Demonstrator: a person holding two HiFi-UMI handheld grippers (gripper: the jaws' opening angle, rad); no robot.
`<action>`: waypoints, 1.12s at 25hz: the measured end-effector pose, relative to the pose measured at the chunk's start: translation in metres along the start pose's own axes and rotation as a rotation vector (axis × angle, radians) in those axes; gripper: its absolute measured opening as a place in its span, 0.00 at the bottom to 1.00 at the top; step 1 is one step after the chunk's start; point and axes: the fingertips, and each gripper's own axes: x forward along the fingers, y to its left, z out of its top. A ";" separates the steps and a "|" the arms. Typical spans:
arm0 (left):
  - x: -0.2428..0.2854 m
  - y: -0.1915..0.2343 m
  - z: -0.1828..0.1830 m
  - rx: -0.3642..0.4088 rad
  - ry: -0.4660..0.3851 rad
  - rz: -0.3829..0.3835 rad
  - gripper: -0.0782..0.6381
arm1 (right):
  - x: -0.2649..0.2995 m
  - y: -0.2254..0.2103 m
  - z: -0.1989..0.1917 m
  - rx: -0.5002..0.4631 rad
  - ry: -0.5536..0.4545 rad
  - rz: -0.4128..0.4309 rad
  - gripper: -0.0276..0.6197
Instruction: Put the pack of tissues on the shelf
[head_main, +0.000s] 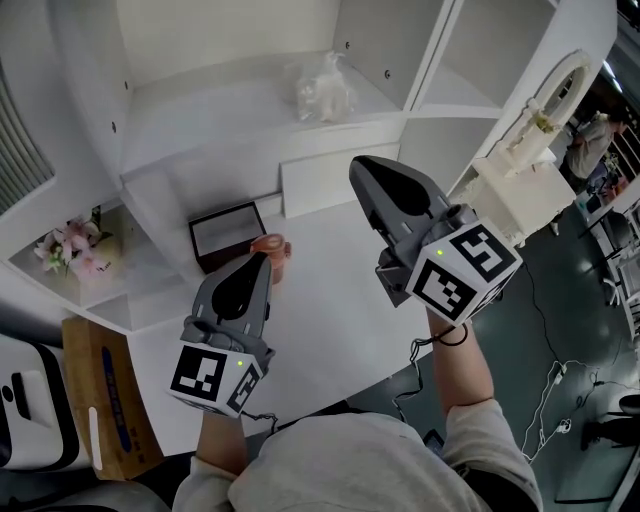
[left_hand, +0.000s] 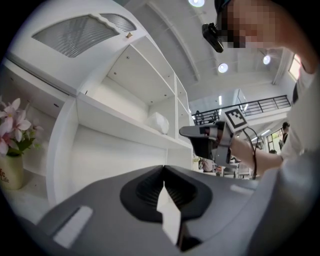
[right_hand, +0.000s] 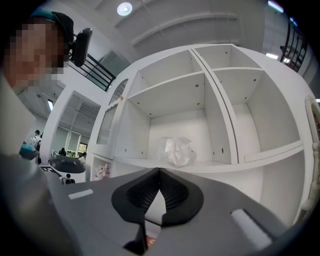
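The pack of tissues (head_main: 321, 88), a crinkly clear-wrapped white bundle, lies on a shelf board of the white cabinet (head_main: 180, 95). It also shows in the right gripper view as the tissue pack (right_hand: 175, 151) straight ahead, and in the left gripper view as the tissue pack (left_hand: 159, 122) further off. My right gripper (head_main: 358, 166) hangs in front of and below that shelf, apart from the pack, jaws shut with nothing between them. Lower left, my left gripper (head_main: 266, 252) is over the white table, shut and empty.
A dark framed box (head_main: 228, 233) and a small orange object (head_main: 272, 246) sit on the table near the left gripper. Pink flowers (head_main: 68, 248) stand in a lower left compartment. A white model structure (head_main: 520, 170) is at the right, a cardboard box (head_main: 100, 395) on the floor.
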 end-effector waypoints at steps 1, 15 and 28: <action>0.000 -0.002 0.000 0.000 0.001 -0.004 0.11 | -0.003 0.001 -0.002 0.004 0.001 0.001 0.04; 0.005 -0.024 -0.010 -0.006 0.025 -0.042 0.11 | -0.034 0.010 -0.043 0.047 0.041 0.011 0.04; 0.003 -0.035 -0.016 -0.011 0.043 -0.050 0.11 | -0.051 0.026 -0.081 0.088 0.089 0.030 0.04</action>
